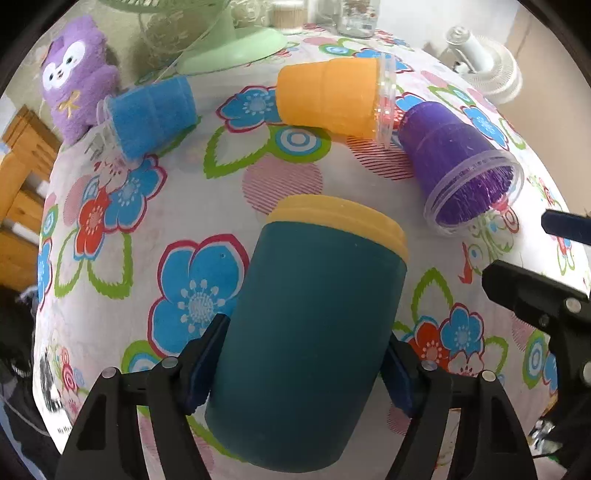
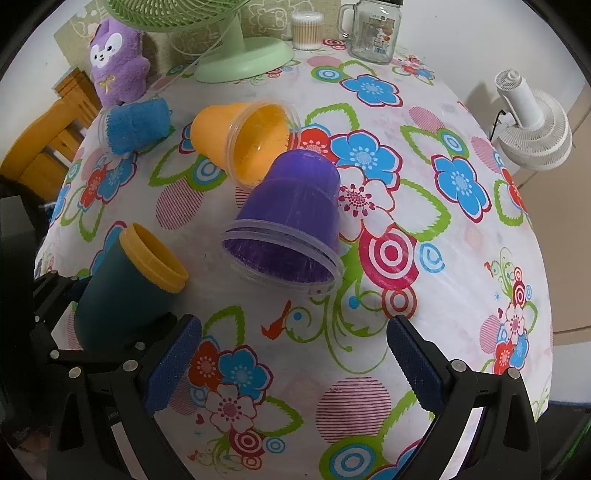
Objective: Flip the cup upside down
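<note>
- Left gripper (image 1: 303, 369) low in the middle of the left view, pads pinching the teal cup (image 1: 310, 332) from both sides near its bottom end, probably for a good hold to turn it over.
- Teal cup tipped, yellow rim (image 1: 340, 221) pointing away toward the table middle; not yet upside down.
- Right gripper (image 2: 295, 362) low in the right view, fingers spread wide, nothing between them, only flowered tablecloth (image 2: 443, 258) below; probably just waiting.
- Purple cup (image 2: 291, 229), orange cup (image 2: 240, 144) and blue cup (image 2: 136, 125) lying on their sides, not held.
- Only in the right view: inside of the yellow rim, the whole glass jar (image 2: 369, 33) and cotton swab tub (image 2: 306, 29) at the top.
- Only in the left view: both pads pressed on the teal cup.
</note>
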### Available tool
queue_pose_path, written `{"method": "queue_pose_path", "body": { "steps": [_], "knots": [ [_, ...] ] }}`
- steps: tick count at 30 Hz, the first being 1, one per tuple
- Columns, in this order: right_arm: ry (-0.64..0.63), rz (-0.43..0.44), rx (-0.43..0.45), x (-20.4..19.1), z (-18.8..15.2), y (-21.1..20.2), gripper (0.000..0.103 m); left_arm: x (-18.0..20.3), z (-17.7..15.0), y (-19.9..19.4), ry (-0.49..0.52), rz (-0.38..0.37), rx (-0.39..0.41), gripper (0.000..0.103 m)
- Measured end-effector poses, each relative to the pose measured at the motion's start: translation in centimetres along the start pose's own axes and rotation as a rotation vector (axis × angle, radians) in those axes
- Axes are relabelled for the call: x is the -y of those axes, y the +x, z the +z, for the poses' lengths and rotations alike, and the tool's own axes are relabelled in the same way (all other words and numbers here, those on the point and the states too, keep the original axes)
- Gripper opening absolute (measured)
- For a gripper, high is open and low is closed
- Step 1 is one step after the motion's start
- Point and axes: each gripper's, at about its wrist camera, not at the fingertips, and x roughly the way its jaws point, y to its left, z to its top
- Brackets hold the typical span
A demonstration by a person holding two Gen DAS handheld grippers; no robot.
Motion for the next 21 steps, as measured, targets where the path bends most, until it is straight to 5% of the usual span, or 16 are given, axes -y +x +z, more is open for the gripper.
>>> {"method": "queue_pose_path", "body": {
  "steps": [6, 21],
  "knots": [
    [-0.044, 0.022, -0.002, 0.2, 0.1, -0.4, 0.101, -0.5, 0.2, -0.6, -0.182, -0.021, -0.009, 0.075],
    [-0.205, 0.052, 0.004, 2.9, 2.1, -1.2, 0.101, 1.7, -1.0, -1.8, -0.603, 0.069, 0.002, 0.071]
  ]
}}
